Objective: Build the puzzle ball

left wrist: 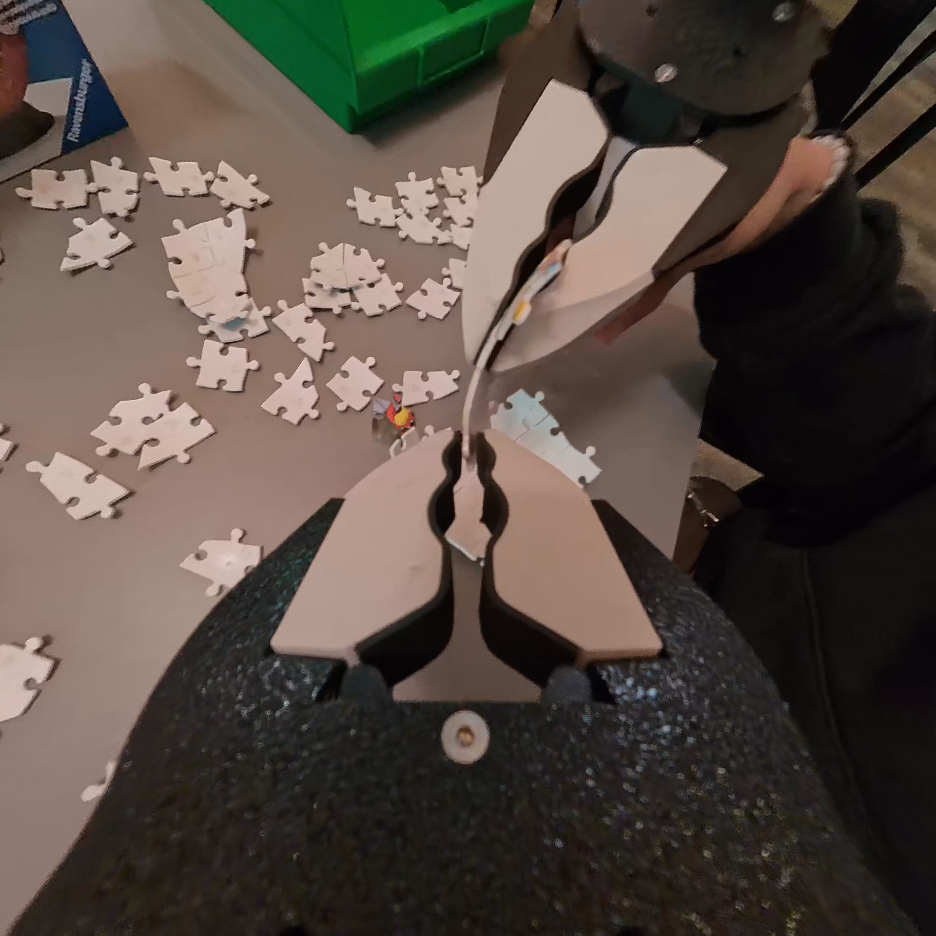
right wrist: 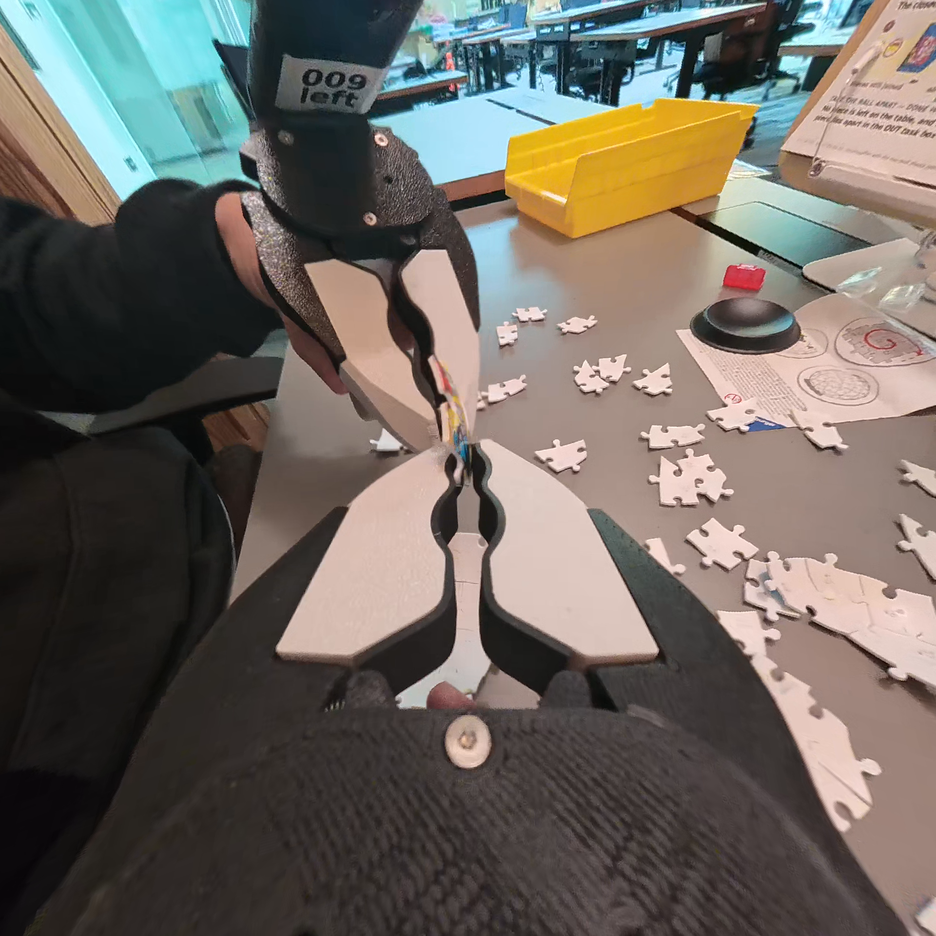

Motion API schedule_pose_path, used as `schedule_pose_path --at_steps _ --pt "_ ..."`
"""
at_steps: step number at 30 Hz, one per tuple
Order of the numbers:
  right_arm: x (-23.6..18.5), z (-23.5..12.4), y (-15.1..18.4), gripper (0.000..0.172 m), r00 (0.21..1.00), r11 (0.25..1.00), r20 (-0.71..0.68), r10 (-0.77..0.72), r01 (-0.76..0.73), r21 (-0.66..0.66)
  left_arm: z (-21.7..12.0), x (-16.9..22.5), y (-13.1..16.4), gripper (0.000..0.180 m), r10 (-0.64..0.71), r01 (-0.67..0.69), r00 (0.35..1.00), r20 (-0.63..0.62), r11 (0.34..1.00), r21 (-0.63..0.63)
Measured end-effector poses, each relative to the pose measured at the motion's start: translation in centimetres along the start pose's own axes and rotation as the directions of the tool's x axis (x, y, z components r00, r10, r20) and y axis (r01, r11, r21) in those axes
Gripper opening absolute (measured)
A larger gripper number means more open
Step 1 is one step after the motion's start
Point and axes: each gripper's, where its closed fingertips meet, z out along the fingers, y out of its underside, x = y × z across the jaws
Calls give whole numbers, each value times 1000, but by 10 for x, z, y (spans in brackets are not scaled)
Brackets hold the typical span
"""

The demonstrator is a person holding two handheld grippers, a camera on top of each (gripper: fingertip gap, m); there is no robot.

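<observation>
Item one: we are seeing a curved strip of joined puzzle pieces (left wrist: 473,405), white on one face and brightly printed on the other (right wrist: 456,420), being held in the air above the near edge of the bench (left wrist: 152,532), between the two grippers. The left gripper (left wrist: 471,445) is clamping on one end of it, its pads pressing on both faces. The right gripper (right wrist: 466,463) is clamping on the other end, fingertips nearly touching those of the left gripper. Each gripper is being held by a hand in a black sleeve (right wrist: 126,273).

Item two: loose white puzzle pieces (left wrist: 223,364) are lying face down across the grey bench, some single, some joined in small curved clusters (left wrist: 207,268). One small piece with red and yellow print (left wrist: 397,418) is lying face up just beyond the left gripper's fingertips.

Item three, farther out: a green bin (left wrist: 405,55) is standing at the far side in the left wrist view, with a blue puzzle box (left wrist: 76,101) to its left. In the right wrist view a yellow bin (right wrist: 623,162) is standing far, a black round stand (right wrist: 744,324) is sitting on a printed sheet (right wrist: 790,385) to the right, and a small red object (right wrist: 743,277) is lying beyond it.
</observation>
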Motion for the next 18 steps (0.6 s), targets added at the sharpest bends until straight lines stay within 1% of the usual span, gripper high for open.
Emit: schedule_pose_path --at_steps 3,4,6,9,11,13,16,18 --pt "1 0 0 3 1000 1000 7 20 -20 14 0 -1 -1 2 -11 11 1000 2 1000 11" --pt "2 0 -1 3 1000 1000 -5 18 -18 19 0 -2 -2 2 -32 32 999 2 999 15" --pt "4 -2 -3 3 1000 1000 -22 17 -17 25 0 -4 -6 2 -120 122 992 -33 992 46" --pt "8 0 2 3 996 997 -66 -68 66 -28 5 -5 -4 2 -220 225 972 -77 973 59" --pt "8 1 5 3 988 990 -81 -131 127 -53 8 -5 -1 2 -234 239 968 -90 969 54" --pt "6 0 5 3 993 995 -57 -99 97 -39 7 -4 0 2 -192 196 978 -80 979 52" --pt "4 -2 2 3 997 997 37 73 -74 38 4 -2 -2 2 -23 24 1000 -20 998 51" --pt "5 -1 2 3 987 987 73 143 -148 62 3 -3 -1 2 8 -8 1000 15 1000 15"
